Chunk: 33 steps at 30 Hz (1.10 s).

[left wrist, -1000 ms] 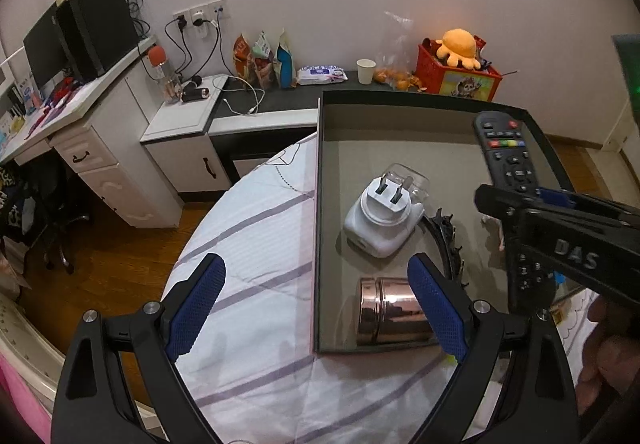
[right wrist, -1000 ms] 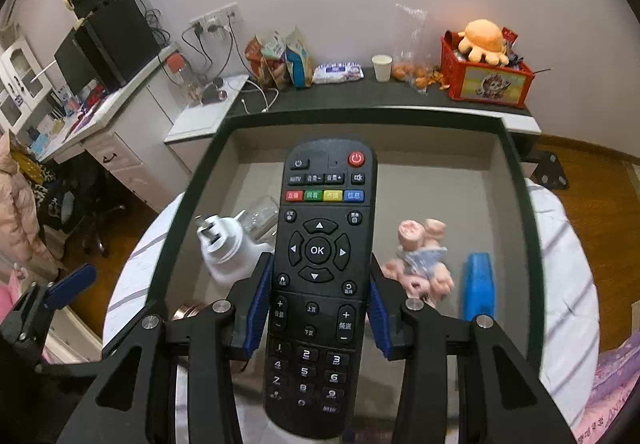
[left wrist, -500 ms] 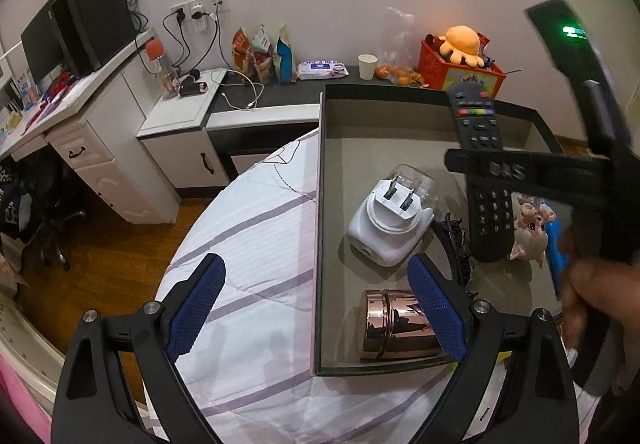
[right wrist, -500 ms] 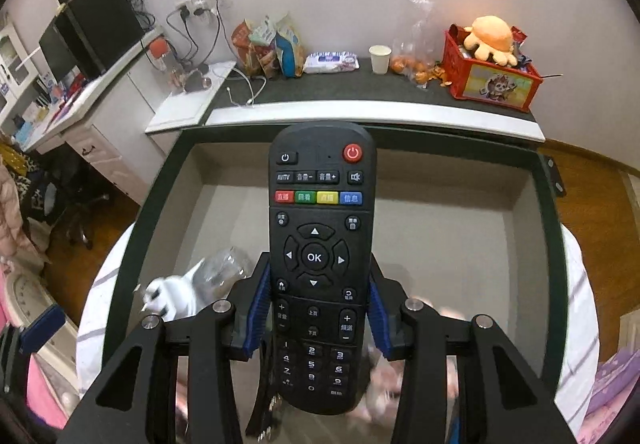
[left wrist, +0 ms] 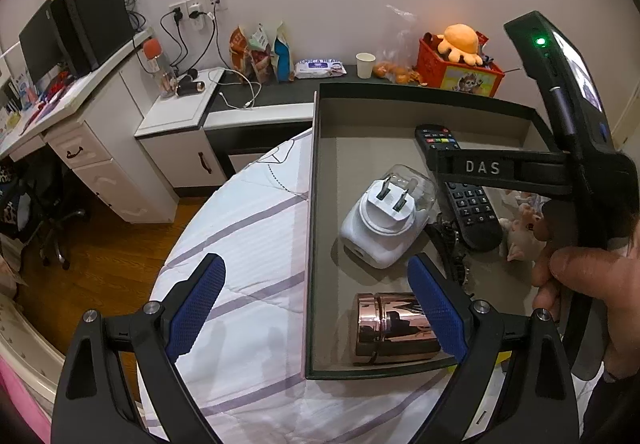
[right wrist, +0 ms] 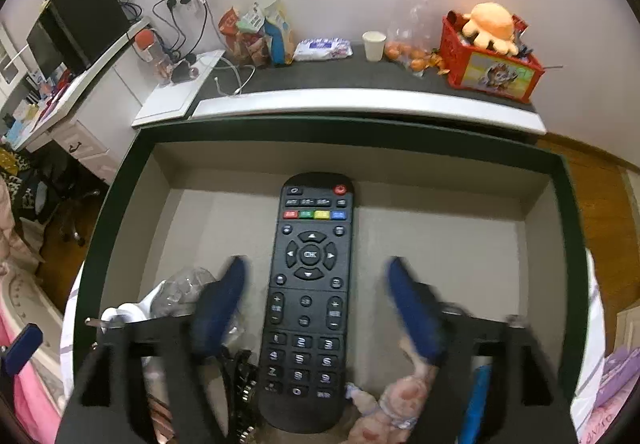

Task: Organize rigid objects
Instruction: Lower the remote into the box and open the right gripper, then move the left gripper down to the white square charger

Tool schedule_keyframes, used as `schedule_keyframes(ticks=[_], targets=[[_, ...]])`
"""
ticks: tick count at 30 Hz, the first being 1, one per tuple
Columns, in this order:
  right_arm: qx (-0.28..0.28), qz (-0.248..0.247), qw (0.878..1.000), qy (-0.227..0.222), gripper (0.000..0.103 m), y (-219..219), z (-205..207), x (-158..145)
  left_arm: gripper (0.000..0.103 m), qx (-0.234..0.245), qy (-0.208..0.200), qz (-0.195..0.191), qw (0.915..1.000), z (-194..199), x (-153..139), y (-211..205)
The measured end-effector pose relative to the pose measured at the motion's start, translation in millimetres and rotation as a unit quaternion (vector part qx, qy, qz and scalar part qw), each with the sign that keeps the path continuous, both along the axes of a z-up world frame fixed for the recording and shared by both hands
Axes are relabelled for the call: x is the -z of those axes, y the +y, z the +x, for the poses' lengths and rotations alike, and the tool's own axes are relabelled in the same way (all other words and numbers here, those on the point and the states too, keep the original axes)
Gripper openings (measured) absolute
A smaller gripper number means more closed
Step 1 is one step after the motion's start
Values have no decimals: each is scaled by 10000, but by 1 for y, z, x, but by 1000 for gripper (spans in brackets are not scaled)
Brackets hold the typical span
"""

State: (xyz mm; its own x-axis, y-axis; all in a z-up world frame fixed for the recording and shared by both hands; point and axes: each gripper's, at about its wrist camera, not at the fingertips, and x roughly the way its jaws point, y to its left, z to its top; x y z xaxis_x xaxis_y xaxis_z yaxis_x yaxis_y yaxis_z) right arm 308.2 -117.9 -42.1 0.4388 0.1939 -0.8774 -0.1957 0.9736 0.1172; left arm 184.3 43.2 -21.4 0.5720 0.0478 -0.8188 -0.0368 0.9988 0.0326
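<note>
A black remote control [right wrist: 310, 296] lies flat on the floor of the dark-rimmed tray [right wrist: 352, 128]; it also shows in the left wrist view [left wrist: 468, 204]. My right gripper [right wrist: 316, 308] is open, its blue fingers apart on either side of the remote, not touching it. My left gripper [left wrist: 316, 308] is open and empty over the tray's [left wrist: 316, 204] near left rim. In the tray lie a white plug adapter [left wrist: 384, 224], a copper metal cylinder [left wrist: 394, 328], a black hair clip [left wrist: 452, 252] and a pink toy figure [right wrist: 388, 408].
The tray rests on a striped white bedspread [left wrist: 248, 244]. Behind it a dark shelf [right wrist: 340, 76] holds snack bags, a paper cup, a red toy box [right wrist: 492, 68] and cables. A white desk [left wrist: 80, 132] and wooden floor are left. A blue object [right wrist: 476, 400] lies at the tray's right.
My right gripper moved forward and down into the tray, opened and let go of the remote, which now lies on the tray floor. The left gripper barely moved.
</note>
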Motion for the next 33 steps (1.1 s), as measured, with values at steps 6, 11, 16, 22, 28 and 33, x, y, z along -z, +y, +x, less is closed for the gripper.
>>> schedule_keyframes(ticks=[6,11,16,22,28,33], targets=[[75,326,9985,-431,82,-13,-19,-26,94,1,-106,39,9999,-10,-10,-4],[120,415,9948,-922,83,-31,-55,-65,94,87,-224,103,9997,-32,-21,-13],[333,482,9917,-1142,83,-58,-113,-82,94,172,-155,111,9997,-52,-19,-23],[549,489,9921,-1018,83,-80,-172,-69,94,253,-37,202,9995,-79,-9,-43],[543,498,9935,-870,83,-85,-210,-51,94,299,21,268,9992,-105,1,-64],[619,595,9926,-854,83,-96,-235,-42,94,342,85,288,9990,-119,8,-76]])
